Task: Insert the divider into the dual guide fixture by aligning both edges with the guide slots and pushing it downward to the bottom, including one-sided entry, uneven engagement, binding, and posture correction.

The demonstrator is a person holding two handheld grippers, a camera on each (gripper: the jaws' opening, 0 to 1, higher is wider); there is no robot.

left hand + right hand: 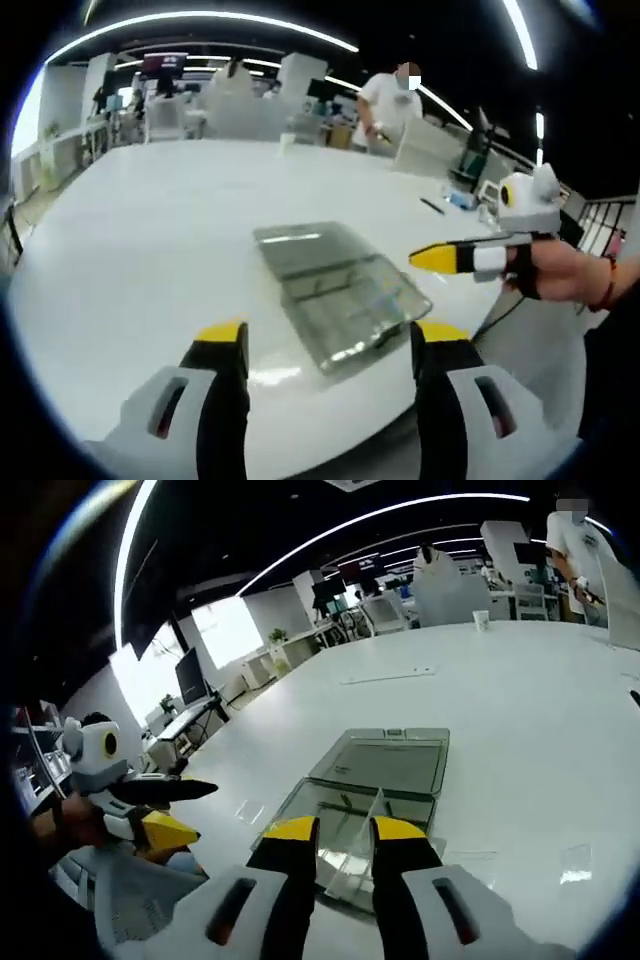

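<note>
Fixture (pixel 375 790), a clear tray, sat on the white surface (pixel 520 700) at lower centre of the right gripper view, directly ahead of the right gripper (pixel 345 830); jaws slightly parted, empty. A clear upright divider (pixel 372 815) stood inside, long axis running away from the jaws. Left gripper (pixel 330 340) was wide open, fixture (pixel 340 290) between and beyond its tips. Right looked nearer.

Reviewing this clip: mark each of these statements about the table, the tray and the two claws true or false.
1. The clear plastic compartment tray lies on the white table. True.
2. The left claw grips the tray. False: its jaws stand open, apart from it.
3. A person in a white shirt stands beyond the table. True.
4. The right claw is clamped on a red block. False: no such block; its jaws sit narrowly parted above the tray.
</note>
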